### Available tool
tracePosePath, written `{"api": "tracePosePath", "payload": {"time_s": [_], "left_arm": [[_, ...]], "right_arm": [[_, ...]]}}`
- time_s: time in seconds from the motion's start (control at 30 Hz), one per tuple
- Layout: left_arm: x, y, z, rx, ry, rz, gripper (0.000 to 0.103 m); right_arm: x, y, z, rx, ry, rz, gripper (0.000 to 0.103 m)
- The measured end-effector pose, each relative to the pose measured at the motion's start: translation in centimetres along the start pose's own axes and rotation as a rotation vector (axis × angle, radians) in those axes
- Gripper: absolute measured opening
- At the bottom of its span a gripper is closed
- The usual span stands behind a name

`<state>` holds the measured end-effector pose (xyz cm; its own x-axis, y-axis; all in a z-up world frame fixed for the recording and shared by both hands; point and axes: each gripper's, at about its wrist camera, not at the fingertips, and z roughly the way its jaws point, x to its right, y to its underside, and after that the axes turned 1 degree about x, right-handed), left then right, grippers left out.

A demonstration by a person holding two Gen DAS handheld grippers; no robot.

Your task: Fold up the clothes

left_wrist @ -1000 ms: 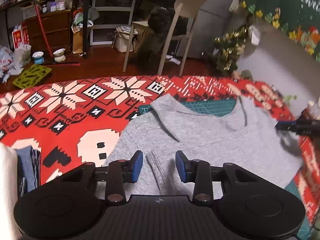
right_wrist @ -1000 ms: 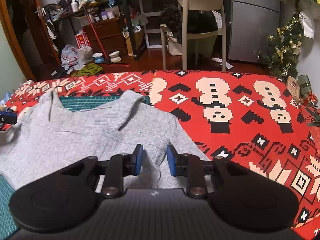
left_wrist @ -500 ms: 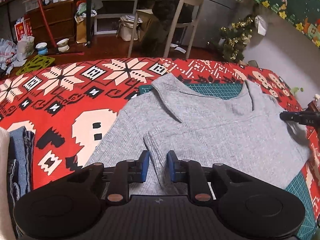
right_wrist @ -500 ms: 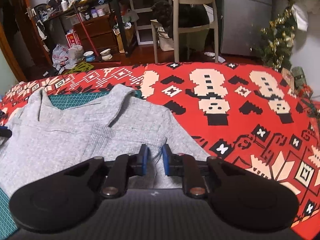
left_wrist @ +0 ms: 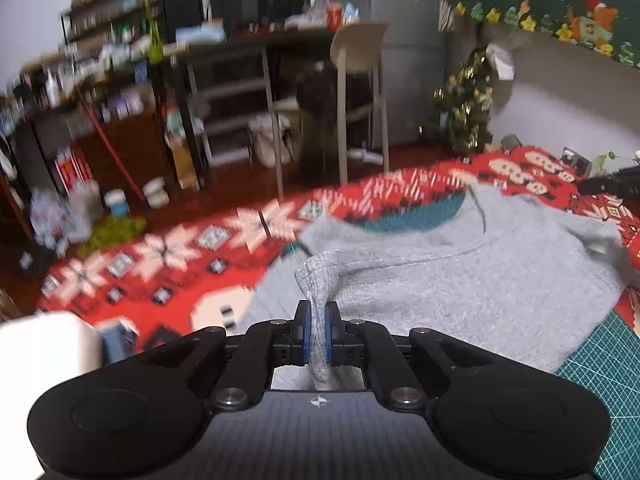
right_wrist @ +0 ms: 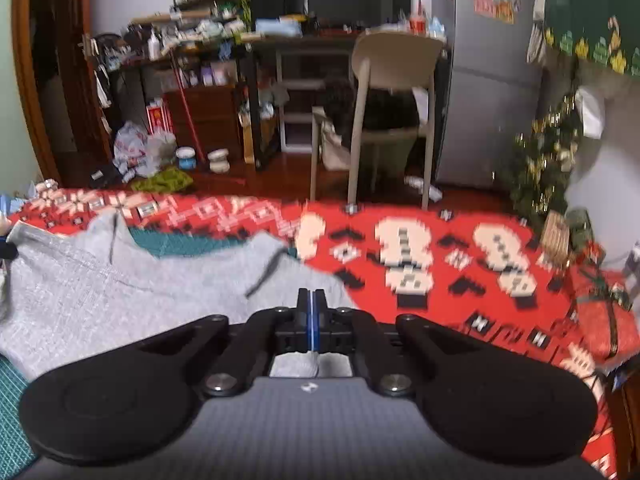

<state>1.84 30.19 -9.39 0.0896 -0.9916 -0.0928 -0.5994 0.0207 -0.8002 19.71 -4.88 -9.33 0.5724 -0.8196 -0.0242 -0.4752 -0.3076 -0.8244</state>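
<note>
The grey sweater (left_wrist: 460, 280) is spread over a green cutting mat (left_wrist: 608, 364) and a red patterned blanket (left_wrist: 160, 264) in the lower middle of both views, its neckline turned toward the top of the frame. It is judged to be light, soft and limp: where it is lifted, the knit bunches into a narrow ridge and the rest sags, so it can be expected to drape and drag rather than hold a shape, and to crease wherever it is pinched. The near hem is judged the sensible place to take hold, with the two grips well apart so that the edge is kept taut. In the left wrist view, the left gripper (left_wrist: 317, 334) is seen clenched on a fold of that hem, grey fabric rising in a peak between the blue pads and hanging behind them. In the right wrist view, the right gripper (right_wrist: 311, 330) is seen pressed together with no gap; grey cloth is visible just behind the fingers, so a thin edge is judged to be held, though less surely. The pinched ridge and the mat at lower right are shown only in the left view; the sweater's far right edge and the snowman pattern are shown only in the right view.
</note>
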Motion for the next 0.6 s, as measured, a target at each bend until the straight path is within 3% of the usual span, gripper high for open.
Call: {"api": "tracePosePath", "payload": {"time_s": [0.1,0.2,0.33,0.4,0.53,0.6], "left_arm": [[0.1,-0.4,-0.3,0.021,-0.017,0.033,0.007],[-0.1,-0.5,1.2,-0.01,-0.007,0.02,0.007],[-0.5,0.0,3.4,-0.063,0.002,-0.002,0.007],[-0.7,0.2,3.9,-0.079,0.007,-0.022,0.007],[-1.1,0.9,4.1,-0.102,0.011,-0.067,0.007],[-1.3,1.1,4.1,-0.108,0.011,-0.078,0.007]], "right_arm": [[0.2,-0.8,-0.7,0.024,-0.01,0.009,0.0],[0.5,-1.1,0.2,0.0,-0.009,0.029,0.001],[0.8,-0.1,3.1,-0.091,0.004,0.047,0.016],[0.7,0.5,4.1,-0.113,0.003,0.05,0.018],[0.4,1.4,6.0,-0.169,0.01,0.05,0.018],[0.3,1.8,6.3,-0.176,0.018,0.051,0.008]]}}
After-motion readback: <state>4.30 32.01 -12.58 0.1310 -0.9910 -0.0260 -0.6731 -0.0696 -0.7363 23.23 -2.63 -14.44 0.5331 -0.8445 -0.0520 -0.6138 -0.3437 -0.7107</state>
